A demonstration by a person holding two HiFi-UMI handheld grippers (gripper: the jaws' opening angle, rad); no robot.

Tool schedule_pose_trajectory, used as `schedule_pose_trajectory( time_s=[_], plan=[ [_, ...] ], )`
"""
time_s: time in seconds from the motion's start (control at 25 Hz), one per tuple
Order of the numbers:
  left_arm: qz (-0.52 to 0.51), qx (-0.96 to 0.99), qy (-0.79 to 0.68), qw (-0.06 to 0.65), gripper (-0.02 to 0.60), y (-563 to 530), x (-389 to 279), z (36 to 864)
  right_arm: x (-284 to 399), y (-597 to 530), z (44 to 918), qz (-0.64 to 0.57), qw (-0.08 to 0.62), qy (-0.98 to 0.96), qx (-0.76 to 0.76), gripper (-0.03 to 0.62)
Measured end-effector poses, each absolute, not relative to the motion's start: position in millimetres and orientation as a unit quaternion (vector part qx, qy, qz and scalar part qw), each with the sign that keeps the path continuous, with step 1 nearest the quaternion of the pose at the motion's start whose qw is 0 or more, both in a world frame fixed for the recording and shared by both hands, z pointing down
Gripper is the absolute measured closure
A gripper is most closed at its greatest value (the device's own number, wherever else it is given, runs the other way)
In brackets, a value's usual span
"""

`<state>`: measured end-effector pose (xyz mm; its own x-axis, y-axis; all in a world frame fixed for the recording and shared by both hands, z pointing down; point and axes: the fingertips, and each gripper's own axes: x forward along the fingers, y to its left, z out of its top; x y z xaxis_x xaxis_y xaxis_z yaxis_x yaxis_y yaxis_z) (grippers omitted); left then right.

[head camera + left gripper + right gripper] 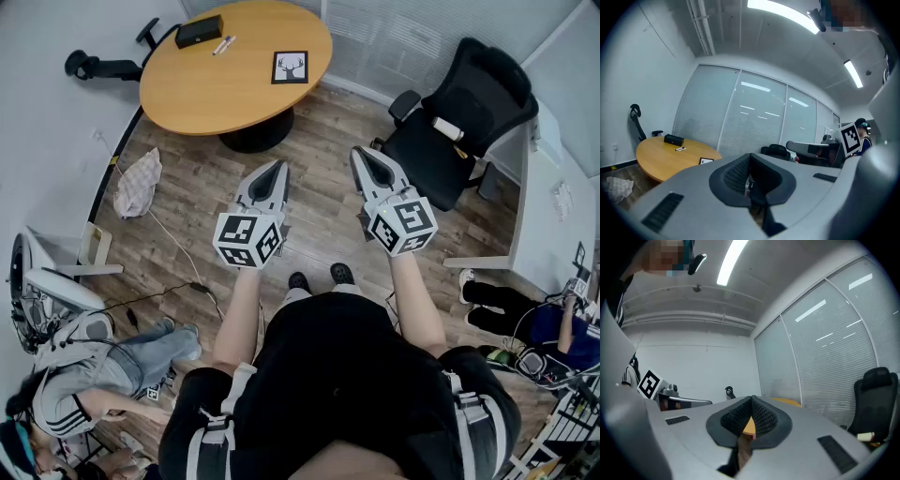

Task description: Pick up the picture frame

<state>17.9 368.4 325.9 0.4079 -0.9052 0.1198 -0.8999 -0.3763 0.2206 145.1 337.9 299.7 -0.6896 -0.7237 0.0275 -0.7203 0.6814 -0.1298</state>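
Note:
The picture frame [290, 67], black-edged with a deer drawing, lies flat on the round wooden table [206, 84] at the far side of the room. In the left gripper view the picture frame [706, 161] is small, near the edge of the table [661, 159]. My left gripper [279, 167] and right gripper [358, 153] are held side by side over the wood floor, well short of the table. Both are shut and hold nothing. The left gripper's [750, 174] jaw tips meet. So do the right gripper's [751, 414], with a sliver of orange table behind them.
A black box [199, 31] and a marker [223, 45] lie on the table. A black office chair [459, 122] stands right of the grippers, and a white desk [553, 206] stands beyond it. A cloth [138, 183] and cables lie on the floor at left. People sit at lower left [84, 375] and right [553, 328].

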Motion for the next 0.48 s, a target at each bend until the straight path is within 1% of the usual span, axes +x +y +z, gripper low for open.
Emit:
schedule_pose_trajectory(
  time_s=[0.28,0.48],
  plan=[
    [-0.008,0.834,-0.536,0.132,0.558,382.0,4.3,330.7,126.9,354.7,302.0,-0.066,0.007,0.916,-0.395,0.579],
    [-0.004,0.836,-0.531,0.139,0.558,384.7,-5.3,335.6,114.1,362.4,298.7,-0.045,0.013,0.918,-0.393,0.579]
  ],
)
